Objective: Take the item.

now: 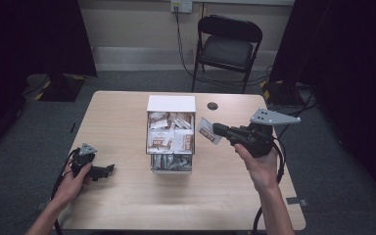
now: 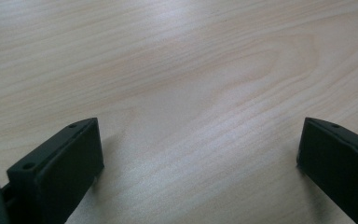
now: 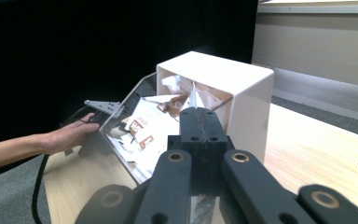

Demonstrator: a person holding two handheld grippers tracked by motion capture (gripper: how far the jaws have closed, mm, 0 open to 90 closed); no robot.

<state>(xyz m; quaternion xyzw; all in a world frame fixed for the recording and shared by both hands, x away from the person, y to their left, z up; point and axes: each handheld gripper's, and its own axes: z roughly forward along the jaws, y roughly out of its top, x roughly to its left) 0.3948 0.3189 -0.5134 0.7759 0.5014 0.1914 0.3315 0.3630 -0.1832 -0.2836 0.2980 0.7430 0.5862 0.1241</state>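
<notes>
Packet (image 1: 206, 130) is sitting pinched in the right gripper (image 1: 217, 129), just right of frame centre in the high view, held in the air beside the box (image 1: 171, 104) and apart from it; it is small, white with brown print, and it is sticking out leftward from the jaw tips, likely so that it can be carried clear of the box or fed toward it, though which is not something these frames are settling. In the right gripper view the jaws are pressed together with no gap showing, and the packet itself is hiding behind them. The box is standing at the middle of the table (image 1: 117, 117), white-topped with an open, clear-walled tray in front, and it is holding a loose heap of similar packets (image 1: 169, 137), which suggests a stock being sorted or drawn from. The left gripper (image 1: 108, 170) is resting low at the lower left of the high view, its jaws standing wide apart over bare wood and gripping nothing, seemingly parked while the right hand (image 1: 259, 169) works. The table is pale wood grain with a round cable hole (image 1: 212, 105) near its far edge. Beyond it, at the top of the frame, a black folding chair (image 1: 227, 46) is standing on grey carpet by a wall socket (image 1: 181, 6), with dark curtains on both sides.
</notes>
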